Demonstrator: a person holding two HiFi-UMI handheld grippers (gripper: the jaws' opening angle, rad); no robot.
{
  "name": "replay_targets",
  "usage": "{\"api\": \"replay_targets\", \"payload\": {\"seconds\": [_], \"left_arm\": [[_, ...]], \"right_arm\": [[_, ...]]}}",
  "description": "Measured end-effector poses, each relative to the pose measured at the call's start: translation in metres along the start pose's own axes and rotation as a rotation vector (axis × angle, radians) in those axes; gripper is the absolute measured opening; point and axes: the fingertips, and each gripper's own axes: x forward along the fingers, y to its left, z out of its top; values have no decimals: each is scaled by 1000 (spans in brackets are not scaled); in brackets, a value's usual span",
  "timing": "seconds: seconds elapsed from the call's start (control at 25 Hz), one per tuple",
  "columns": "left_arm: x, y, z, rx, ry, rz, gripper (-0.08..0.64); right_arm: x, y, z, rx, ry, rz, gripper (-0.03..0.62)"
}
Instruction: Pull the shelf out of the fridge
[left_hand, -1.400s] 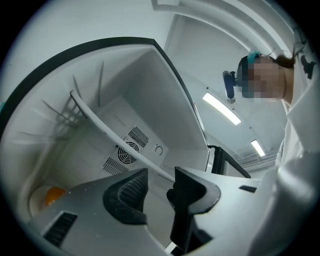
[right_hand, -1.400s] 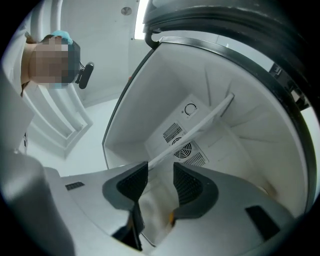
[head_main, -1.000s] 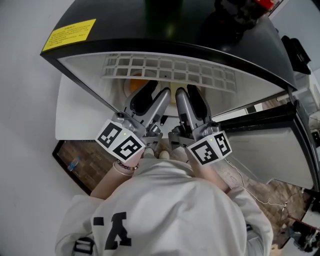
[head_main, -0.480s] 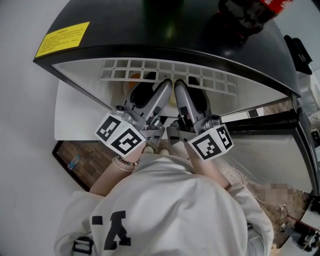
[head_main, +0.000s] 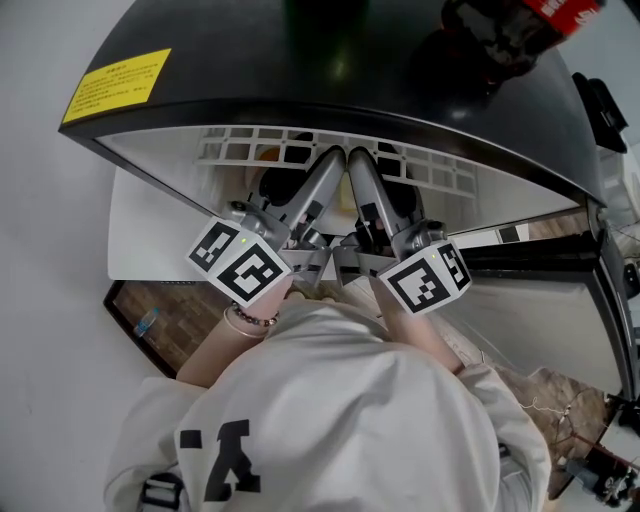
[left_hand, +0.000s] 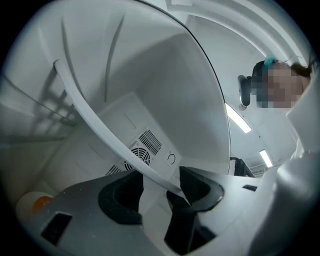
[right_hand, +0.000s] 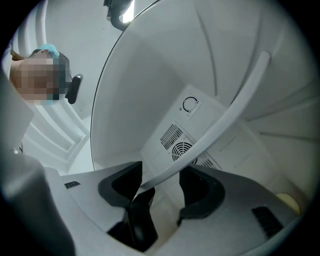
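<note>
nearest, reaching side by side into the fridge (head_main: 300, 60) with the left gripper (left_hand: 160, 189) and the right gripper (right_hand: 160, 189). have just been spreading both pairs of jaws; now gaping wide either side of the white front rail (left_hand: 100, 125) of the shelf (head_main: 245, 152), straddling it but clamping nothing. found inside the fridge, up near the top, not yet drawn out

likely to slide straight off the rail if pulled with jaws this slack, coming away empty. likely to skew and jam against the side walls if hauled harder by one gripper than the other. further in and below, could drop the freed front edge onto the dish (left_hand: 24, 206) with something orange on it. up top, could jolt the bottle (head_main: 505, 28) by yanking a stuck shelf
</note>
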Motion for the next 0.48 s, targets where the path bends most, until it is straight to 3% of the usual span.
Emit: {"api": "replay_targets", "payload": {"seconds": [0.48], "left_arm": [[7, 10, 7, -34, 5, 48, 212]], "right_arm": [[8, -5, 3, 33, 12, -19, 230]]}}
